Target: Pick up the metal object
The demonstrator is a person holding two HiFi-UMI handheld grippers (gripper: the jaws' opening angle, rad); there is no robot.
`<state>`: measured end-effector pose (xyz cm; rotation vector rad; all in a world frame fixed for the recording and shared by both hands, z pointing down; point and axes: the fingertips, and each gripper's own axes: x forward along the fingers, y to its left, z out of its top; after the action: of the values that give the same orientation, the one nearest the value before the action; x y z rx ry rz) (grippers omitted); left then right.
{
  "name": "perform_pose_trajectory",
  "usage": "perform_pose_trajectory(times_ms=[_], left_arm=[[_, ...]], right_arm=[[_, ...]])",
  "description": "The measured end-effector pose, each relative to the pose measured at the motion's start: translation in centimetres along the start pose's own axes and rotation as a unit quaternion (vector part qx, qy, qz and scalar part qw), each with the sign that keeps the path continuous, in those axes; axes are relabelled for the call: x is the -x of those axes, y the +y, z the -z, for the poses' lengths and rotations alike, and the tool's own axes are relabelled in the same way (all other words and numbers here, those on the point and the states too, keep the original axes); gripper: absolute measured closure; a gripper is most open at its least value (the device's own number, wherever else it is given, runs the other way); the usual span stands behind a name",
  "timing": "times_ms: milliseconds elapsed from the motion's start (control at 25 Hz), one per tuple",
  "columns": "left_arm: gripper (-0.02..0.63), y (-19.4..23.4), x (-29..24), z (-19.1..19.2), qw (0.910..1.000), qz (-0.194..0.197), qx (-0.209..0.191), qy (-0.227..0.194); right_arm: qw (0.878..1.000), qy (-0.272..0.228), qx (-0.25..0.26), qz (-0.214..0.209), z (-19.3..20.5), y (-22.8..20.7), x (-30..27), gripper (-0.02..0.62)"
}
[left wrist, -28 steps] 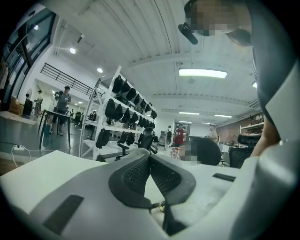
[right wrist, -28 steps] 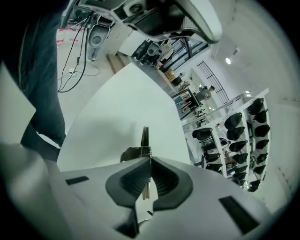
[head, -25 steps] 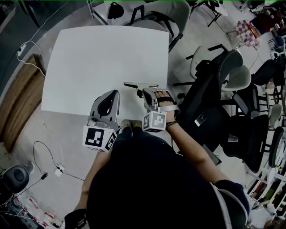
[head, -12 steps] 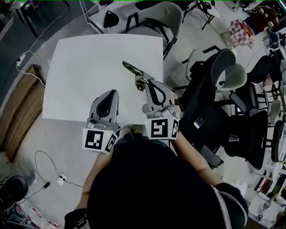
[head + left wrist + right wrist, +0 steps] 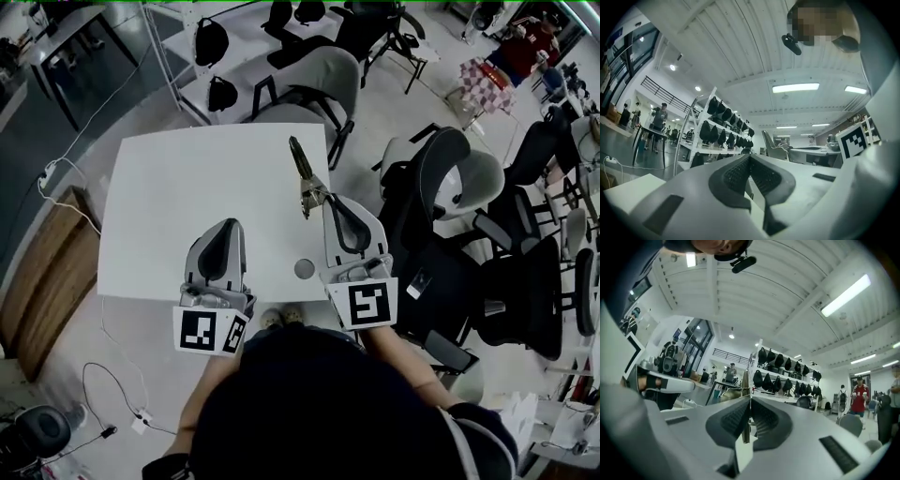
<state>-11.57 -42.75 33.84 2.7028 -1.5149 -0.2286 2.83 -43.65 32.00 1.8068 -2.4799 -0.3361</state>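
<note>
Over the near part of the white table [image 5: 169, 187], the left gripper [image 5: 226, 228] hangs with its jaws pressed together on nothing, probably idle at one side because the job needs only one hand. To its right, the metal object [image 5: 303, 171], a thin flat strip, juts forward near the table's right edge from the right gripper [image 5: 330, 199]. That gripper's jaws are clamped on the strip's near end, so it seems held clear of the tabletop and the pickup looks done, while office chairs [image 5: 450, 178] crowd the floor beyond.
</note>
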Motion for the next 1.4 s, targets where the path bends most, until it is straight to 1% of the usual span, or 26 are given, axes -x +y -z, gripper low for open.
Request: perform_pose_trajectory(times_ms=[80, 200, 320, 800, 1000, 1240, 1400], left_arm=[[0.583, -0.1, -0.3, -0.7, 0.9999, -0.001, -0.013, -0.002], [0.583, -0.1, -0.7, -1.6, 0.9995, -0.008, -0.03, -0.002], [0.583, -0.1, -1.1, -2.2, 0.9991, -0.01, -0.042, 0.0], [0.583, -0.7, -1.8, -2.3, 0.9989, 0.0, -0.047, 0.003], [0.583, -0.9, -1.8, -2.3, 0.9989, -0.001, -0.047, 0.003], [0.583, -1.0, -1.9, -2.4, 0.9988, 0.001, -0.048, 0.003], [0.583, -1.4, -1.8, -2.2, 0.9988, 0.0, -0.048, 0.004]], right_arm=[[1.0, 0.015, -0.019, 0.006, 0.3, -0.6, 0.5, 0.563], [0.999, 0.013, -0.042, 0.017, 0.1, -1.5, 0.8, 0.563], [0.998, 0.011, -0.051, 0.026, -0.1, -1.9, 0.8, 0.563], [0.997, 0.024, -0.061, 0.027, 0.7, -2.0, 0.7, 0.566], [0.998, 0.022, -0.057, 0.021, 0.6, -2.0, 0.8, 0.565], [0.997, 0.021, -0.071, 0.029, 0.5, -2.2, 0.8, 0.566], [0.997, 0.021, -0.074, 0.026, 0.7, -2.5, 1.2, 0.566]])
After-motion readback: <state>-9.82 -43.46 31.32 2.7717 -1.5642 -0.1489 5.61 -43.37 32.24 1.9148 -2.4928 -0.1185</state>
